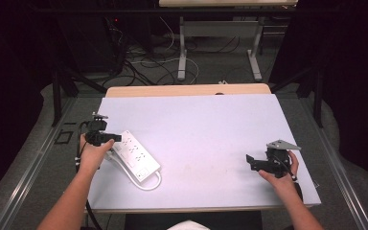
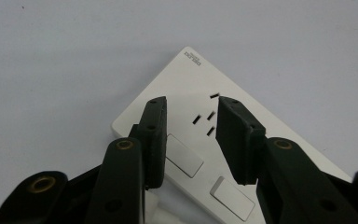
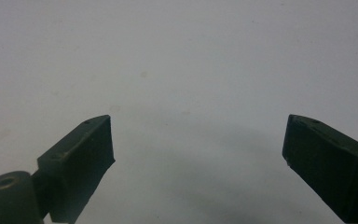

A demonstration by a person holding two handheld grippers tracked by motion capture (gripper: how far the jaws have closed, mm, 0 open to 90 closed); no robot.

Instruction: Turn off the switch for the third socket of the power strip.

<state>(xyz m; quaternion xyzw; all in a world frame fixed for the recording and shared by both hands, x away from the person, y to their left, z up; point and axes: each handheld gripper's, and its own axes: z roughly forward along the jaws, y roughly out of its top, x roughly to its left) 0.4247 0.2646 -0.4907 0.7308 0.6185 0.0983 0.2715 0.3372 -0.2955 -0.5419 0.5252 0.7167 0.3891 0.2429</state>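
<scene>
Left gripper: jaws apart, over the white rectangular plastic power strip.
Right gripper: jaws wide apart, well right of strip.
Table: bare between them.

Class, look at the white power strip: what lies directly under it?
The power strip lies flat on the pale table. Whatever sits beneath its body is covered. Its white cord loops beside it.
</scene>
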